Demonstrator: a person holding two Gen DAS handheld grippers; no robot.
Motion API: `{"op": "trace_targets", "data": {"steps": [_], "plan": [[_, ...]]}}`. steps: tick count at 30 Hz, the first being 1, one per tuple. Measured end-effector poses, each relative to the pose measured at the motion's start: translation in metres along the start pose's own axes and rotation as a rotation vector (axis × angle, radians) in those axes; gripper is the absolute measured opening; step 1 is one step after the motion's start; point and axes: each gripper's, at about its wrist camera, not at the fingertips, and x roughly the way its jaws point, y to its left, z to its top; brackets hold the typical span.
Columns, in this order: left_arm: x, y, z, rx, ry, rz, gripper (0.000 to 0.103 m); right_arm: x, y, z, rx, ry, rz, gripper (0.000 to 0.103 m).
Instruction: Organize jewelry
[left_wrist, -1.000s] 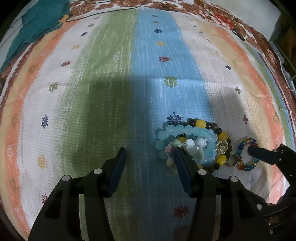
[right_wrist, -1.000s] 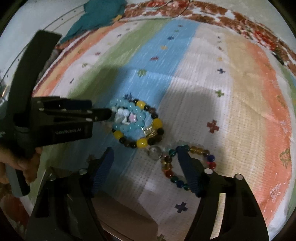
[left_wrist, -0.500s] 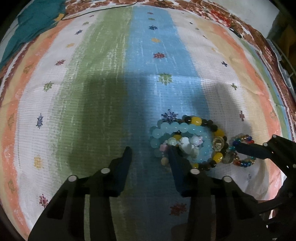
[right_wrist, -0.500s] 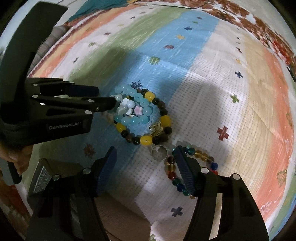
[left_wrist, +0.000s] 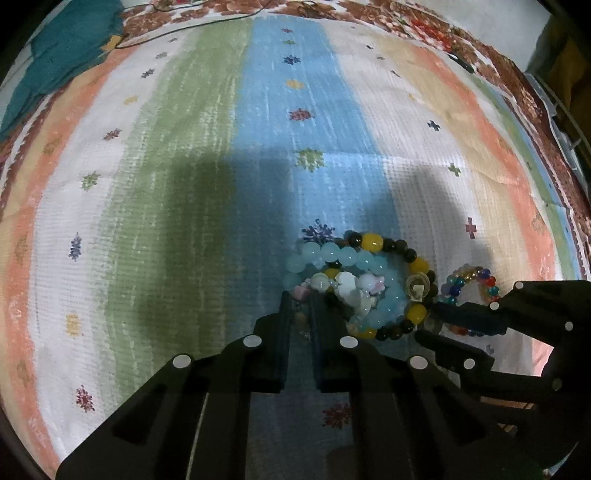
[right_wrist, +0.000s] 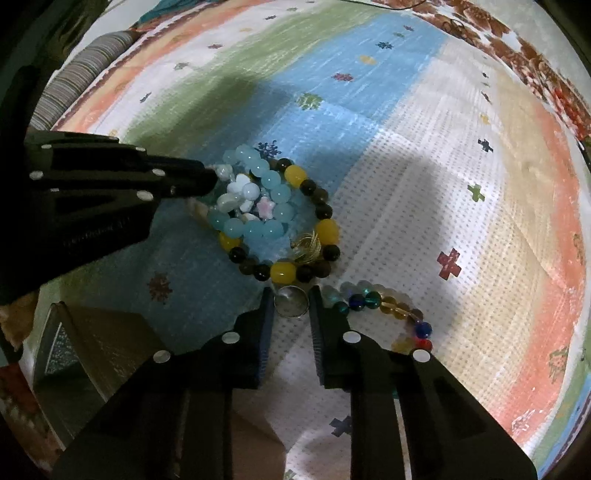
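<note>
A pile of bead bracelets lies on the striped cloth. A light blue bracelet (left_wrist: 343, 254) (right_wrist: 258, 173) overlaps a yellow-and-dark bracelet (left_wrist: 417, 266) (right_wrist: 325, 229) and a pale shell-and-flower bracelet (left_wrist: 351, 288) (right_wrist: 240, 192). A multicoloured glass bracelet (left_wrist: 472, 277) (right_wrist: 373, 299) lies to the right. My left gripper (left_wrist: 298, 301) is shut on the pale bracelet's near end. My right gripper (right_wrist: 291, 295) is shut on a silver ring (right_wrist: 291, 302) beside the yellow-and-dark bracelet.
The striped cloth (left_wrist: 207, 147) spreads wide to the left and far side. A teal cloth (left_wrist: 62, 51) lies at the far left corner. A brown box (right_wrist: 99, 343) sits at the near left in the right wrist view.
Both grippers moved forward to the pile and closed: the left onto the pale bracelet's end, the right onto the silver ring.
</note>
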Motion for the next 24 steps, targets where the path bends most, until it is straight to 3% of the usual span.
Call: {"op": "trace_targets", "data": {"steps": [24], "plan": [[-0.046,-0.014,0.002,0.040,-0.102,-0.008,0.009,-0.035,-0.013,-0.021,0.107,-0.068,-0.093,0.020]]}}
